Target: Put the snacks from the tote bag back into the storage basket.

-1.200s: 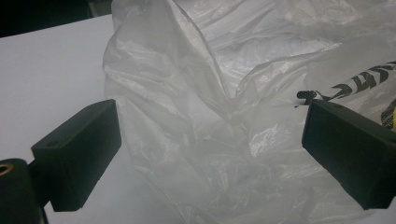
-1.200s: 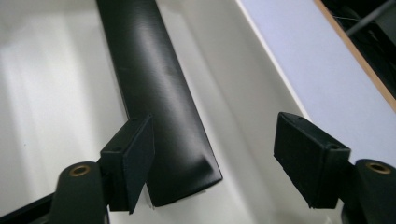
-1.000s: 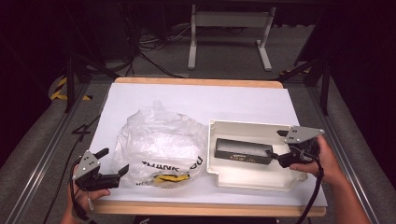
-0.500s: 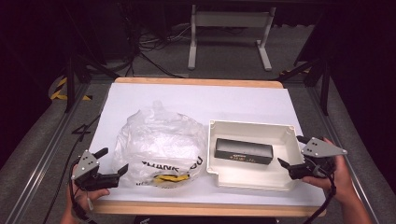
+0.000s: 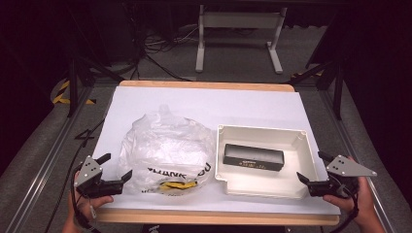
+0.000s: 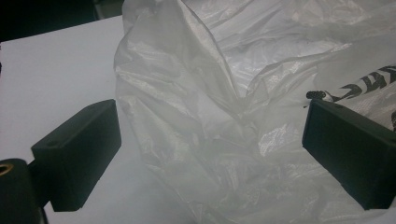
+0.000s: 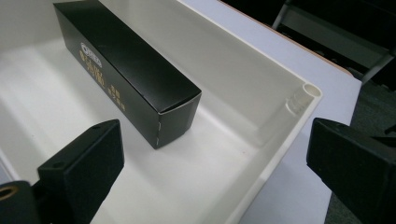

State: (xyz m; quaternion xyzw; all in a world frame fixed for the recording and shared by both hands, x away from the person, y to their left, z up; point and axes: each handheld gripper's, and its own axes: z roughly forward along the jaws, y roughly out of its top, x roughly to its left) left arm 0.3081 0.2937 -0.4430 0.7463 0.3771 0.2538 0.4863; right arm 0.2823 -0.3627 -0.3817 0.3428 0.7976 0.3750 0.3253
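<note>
A crumpled clear plastic bag (image 5: 167, 150) with black lettering and something yellow inside lies on the white sheet left of centre; up close the bag (image 6: 233, 107) spreads across the left gripper view. A white tray (image 5: 291, 187) sits to its right with a long black box (image 5: 253, 157) lying flat in it; the box (image 7: 126, 70) reaches toward the tray wall (image 7: 261, 135). My left gripper (image 5: 115, 168) stands open just left of the bag, empty. My right gripper (image 5: 313, 167) is open by the tray's right edge, holding nothing.
The white sheet (image 5: 204, 104) covers a wooden tabletop whose front edge (image 5: 218, 217) runs between the person's two hands. Beyond the table a metal stand (image 5: 238, 34) and cables lie on the dark floor. Metal rails run along both sides.
My right gripper has let go of the black box, now lying in the tray, and pulled back right and toward the person to the tray's right edge. The left gripper has stayed put.
</note>
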